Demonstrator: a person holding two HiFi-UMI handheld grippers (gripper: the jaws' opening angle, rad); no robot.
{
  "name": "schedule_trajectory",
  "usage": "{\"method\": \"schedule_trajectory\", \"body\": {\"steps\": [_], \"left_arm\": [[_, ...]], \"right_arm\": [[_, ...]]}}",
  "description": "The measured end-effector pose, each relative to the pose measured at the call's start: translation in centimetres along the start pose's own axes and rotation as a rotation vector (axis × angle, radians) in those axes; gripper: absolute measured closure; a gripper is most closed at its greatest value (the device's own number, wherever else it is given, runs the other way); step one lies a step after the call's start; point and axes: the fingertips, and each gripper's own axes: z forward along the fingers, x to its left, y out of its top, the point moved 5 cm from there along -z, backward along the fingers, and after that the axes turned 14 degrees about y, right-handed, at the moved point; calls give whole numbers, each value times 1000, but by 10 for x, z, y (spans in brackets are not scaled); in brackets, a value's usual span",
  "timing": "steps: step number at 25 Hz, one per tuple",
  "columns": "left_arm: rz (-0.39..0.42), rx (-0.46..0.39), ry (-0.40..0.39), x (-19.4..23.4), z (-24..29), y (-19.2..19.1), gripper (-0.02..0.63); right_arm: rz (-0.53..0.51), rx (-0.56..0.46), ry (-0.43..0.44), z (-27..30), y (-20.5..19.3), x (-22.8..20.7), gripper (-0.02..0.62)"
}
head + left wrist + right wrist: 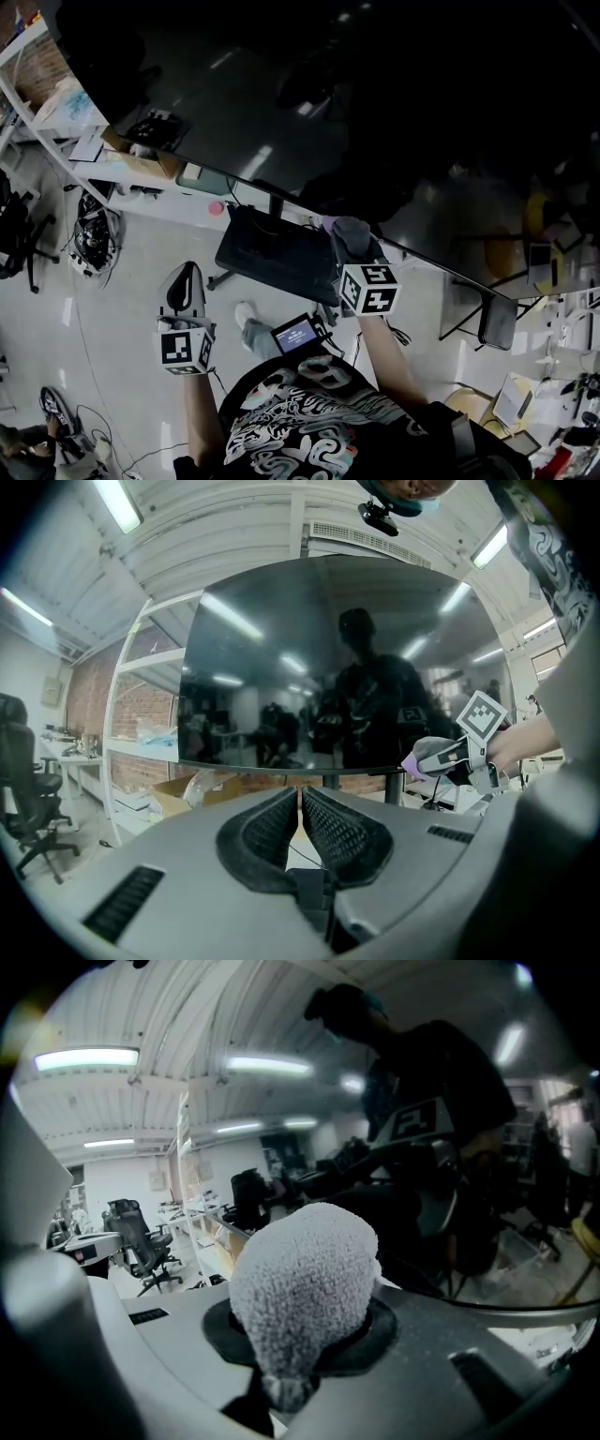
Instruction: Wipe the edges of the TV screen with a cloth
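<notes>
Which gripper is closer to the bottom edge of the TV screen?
Right. The right gripper, shut on the cloth, is at the bottom edge of the TV screen; the left gripper, shut and empty, is lower and apart from it.

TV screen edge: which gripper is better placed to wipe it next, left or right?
Right. The right gripper holds the grey fluffy cloth at the lower edge of the large black TV screen. The left gripper, fingers shut on nothing, hangs away from it.
</notes>
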Motion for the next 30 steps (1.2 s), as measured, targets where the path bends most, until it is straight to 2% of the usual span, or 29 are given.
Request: {"method": "schedule_trajectory", "body": {"steps": [30], "left_arm": [[1, 21, 31, 34, 21, -4, 577]], "right_arm": [[55, -11, 57, 33, 9, 20, 480]]}}
